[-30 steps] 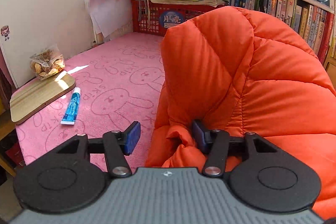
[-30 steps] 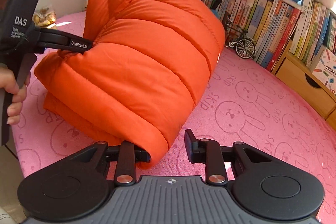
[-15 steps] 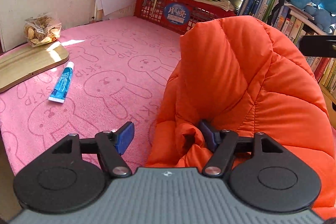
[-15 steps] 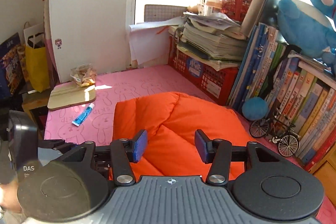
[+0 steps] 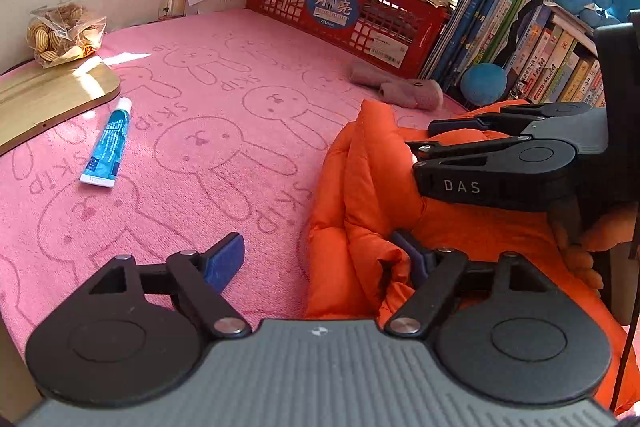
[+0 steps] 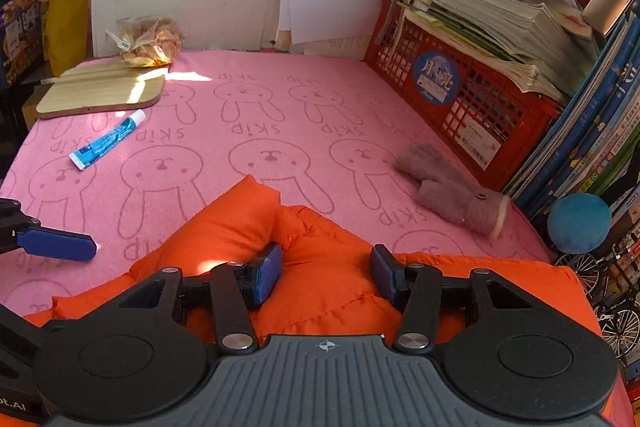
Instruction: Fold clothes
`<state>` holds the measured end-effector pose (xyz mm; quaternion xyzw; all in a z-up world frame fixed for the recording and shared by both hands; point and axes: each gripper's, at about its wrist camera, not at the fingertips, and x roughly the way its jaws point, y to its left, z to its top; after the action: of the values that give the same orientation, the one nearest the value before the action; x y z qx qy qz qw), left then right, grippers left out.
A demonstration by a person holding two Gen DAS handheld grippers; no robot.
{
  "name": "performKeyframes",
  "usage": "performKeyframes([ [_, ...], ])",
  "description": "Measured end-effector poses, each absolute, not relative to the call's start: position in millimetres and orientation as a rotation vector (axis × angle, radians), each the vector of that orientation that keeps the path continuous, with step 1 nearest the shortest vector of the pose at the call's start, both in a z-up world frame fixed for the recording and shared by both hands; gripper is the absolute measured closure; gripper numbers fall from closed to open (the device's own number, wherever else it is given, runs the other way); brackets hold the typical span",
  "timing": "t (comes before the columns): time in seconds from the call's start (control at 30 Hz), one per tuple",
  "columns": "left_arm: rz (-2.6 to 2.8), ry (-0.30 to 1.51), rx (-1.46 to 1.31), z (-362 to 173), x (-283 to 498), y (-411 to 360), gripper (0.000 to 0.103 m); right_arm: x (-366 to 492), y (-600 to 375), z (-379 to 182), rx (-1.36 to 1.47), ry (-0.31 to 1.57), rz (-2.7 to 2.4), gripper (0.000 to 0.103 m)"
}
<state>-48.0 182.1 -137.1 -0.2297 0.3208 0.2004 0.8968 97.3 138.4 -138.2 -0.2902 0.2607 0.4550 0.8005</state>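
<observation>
An orange puffer jacket (image 5: pixel 360 187) lies folded and low on the pink rabbit-print towel (image 5: pixel 208 115). My left gripper (image 5: pixel 316 261) is at the jacket's left edge and its jaws are opening. Its right pad rests against a crumpled fold, while its left pad hangs free over the towel. My right gripper (image 6: pixel 324 275) is pushed down on top of the jacket (image 6: pixel 320 247), open, with a puff of fabric bulging between its pads. In the left wrist view the right gripper (image 5: pixel 420 139) reaches in from the right over the jacket. One blue left fingertip (image 6: pixel 56 245) shows at the right wrist view's left edge.
A blue tube (image 5: pixel 106 143), a wooden board (image 5: pixel 44 99) and a snack bag (image 5: pixel 60 35) lie at the far left. A grey-pink mitten (image 6: pixel 452 187) lies by the red crate (image 6: pixel 460 95) stacked with papers. A blue ball (image 6: pixel 578 223), books and a toy bicycle line the right side.
The jacket's tall bulge has been pressed down flat. My right gripper left the front edge, swung over and now sits on top of the jacket. My left jaws have spread wider.
</observation>
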Motion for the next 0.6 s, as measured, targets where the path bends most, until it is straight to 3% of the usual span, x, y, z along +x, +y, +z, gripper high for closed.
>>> performKeyframes([
  [0.6, 0.301, 0.681, -0.363, -145.9, -41.8, 191.1, 0.016, 95.6, 129.7, -167.7, -0.538, 0.413, 0.980, 0.053],
])
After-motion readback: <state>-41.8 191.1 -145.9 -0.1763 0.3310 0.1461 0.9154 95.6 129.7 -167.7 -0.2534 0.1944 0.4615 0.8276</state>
